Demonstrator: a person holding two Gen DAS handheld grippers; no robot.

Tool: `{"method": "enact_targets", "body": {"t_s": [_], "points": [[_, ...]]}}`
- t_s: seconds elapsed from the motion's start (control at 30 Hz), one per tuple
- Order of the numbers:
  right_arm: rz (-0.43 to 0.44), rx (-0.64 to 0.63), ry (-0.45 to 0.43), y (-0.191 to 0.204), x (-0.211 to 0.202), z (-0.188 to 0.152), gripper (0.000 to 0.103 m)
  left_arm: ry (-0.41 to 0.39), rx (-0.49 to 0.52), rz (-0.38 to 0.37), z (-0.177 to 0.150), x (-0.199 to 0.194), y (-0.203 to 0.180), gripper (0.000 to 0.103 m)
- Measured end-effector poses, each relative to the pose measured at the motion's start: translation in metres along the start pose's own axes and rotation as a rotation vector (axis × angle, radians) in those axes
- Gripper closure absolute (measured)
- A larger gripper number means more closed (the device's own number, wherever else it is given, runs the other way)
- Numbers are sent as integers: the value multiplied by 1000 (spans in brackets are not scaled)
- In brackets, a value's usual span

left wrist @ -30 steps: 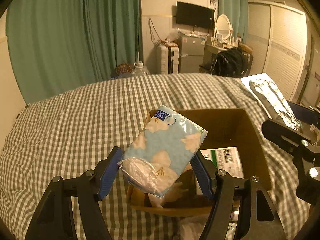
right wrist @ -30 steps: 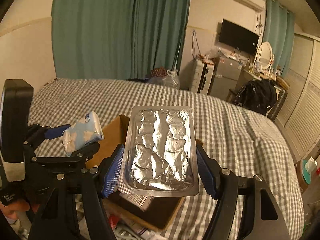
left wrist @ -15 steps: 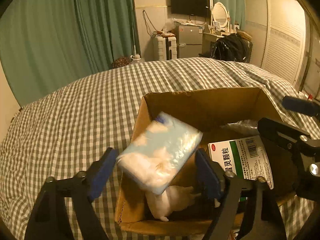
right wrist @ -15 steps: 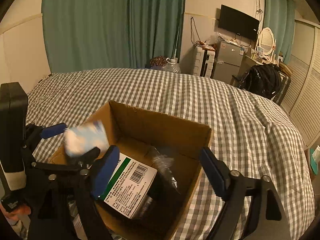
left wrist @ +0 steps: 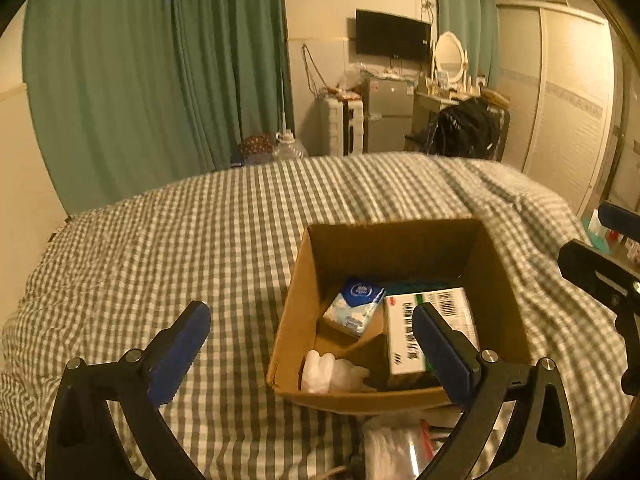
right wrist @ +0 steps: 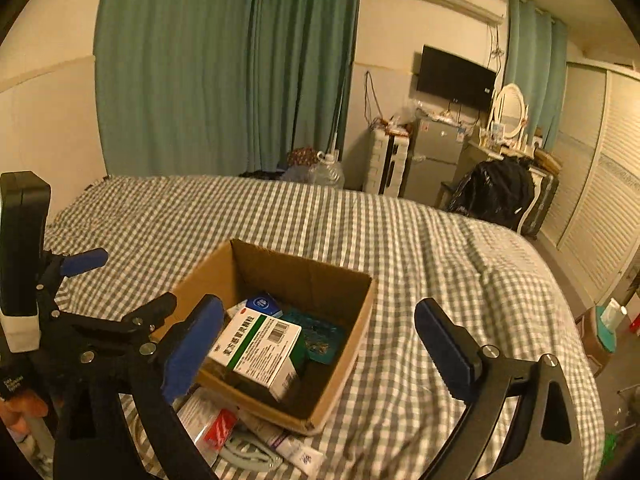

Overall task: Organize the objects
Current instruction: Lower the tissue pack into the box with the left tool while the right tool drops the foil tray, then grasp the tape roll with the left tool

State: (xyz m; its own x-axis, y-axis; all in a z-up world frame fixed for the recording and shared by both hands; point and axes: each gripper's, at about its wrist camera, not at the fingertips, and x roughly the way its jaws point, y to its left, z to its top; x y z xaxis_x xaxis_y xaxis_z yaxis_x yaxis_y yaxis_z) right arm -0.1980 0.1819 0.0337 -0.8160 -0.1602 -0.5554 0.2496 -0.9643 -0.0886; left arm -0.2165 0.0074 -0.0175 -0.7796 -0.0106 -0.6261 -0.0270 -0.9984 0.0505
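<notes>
An open cardboard box (left wrist: pixel 303 280) stands on the checked bed cover. Inside it lie a blue-and-white tissue pack (left wrist: pixel 354 307), a white-and-green medicine box (left wrist: pixel 430 326), a white crumpled plastic piece (left wrist: pixel 326 372) and a dark teal flat item (right wrist: pixel 320 338). My left gripper (left wrist: pixel 312 354) is open and holds nothing, its fingers spread in front of the box's near wall. My right gripper (right wrist: pixel 318 348) is open too, hovering over the box (right wrist: pixel 300 266) with nothing between its pads. The medicine box (right wrist: pixel 256 348) and tissue pack (right wrist: pixel 262 305) also show in the right wrist view.
Loose packets, a red item (right wrist: pixel 218 426), a grey cable (right wrist: pixel 248 450) and a small sachet (right wrist: pixel 304 458) lie by the box's near side. A clear plastic bag (left wrist: pixel 392 444) lies there as well. The bed cover (left wrist: pixel 180 240) spreads left and behind. A hand (right wrist: pixel 20 410) holds the left gripper.
The left gripper opened and the tissue pack dropped into the box. The right gripper opened and let go of the foil tray. Both now hold nothing.
</notes>
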Motion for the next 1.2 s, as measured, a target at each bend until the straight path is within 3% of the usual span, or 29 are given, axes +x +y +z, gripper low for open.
{"method": "enact_targets", "body": {"t_s": [0.27,0.47,0.8,0.87,1.2], "points": [[-15,-33,-51,7,-64,-10,5,-51,-5,27,-11,-54,5,0],[2,-32,-27,7,-76,-39,4,-27,-11,35,-42,-67,7,0],[-3,-45,109,8,-28,-103,4,101,-23,8,-116,-32,0,0],[6,-51,146,10,-14,-114,4,126,-6,-32,-131,-25,-6,0],[45,-48,246,27,24,-148,4,193,93,-63,-182,4,-29,0]]}}
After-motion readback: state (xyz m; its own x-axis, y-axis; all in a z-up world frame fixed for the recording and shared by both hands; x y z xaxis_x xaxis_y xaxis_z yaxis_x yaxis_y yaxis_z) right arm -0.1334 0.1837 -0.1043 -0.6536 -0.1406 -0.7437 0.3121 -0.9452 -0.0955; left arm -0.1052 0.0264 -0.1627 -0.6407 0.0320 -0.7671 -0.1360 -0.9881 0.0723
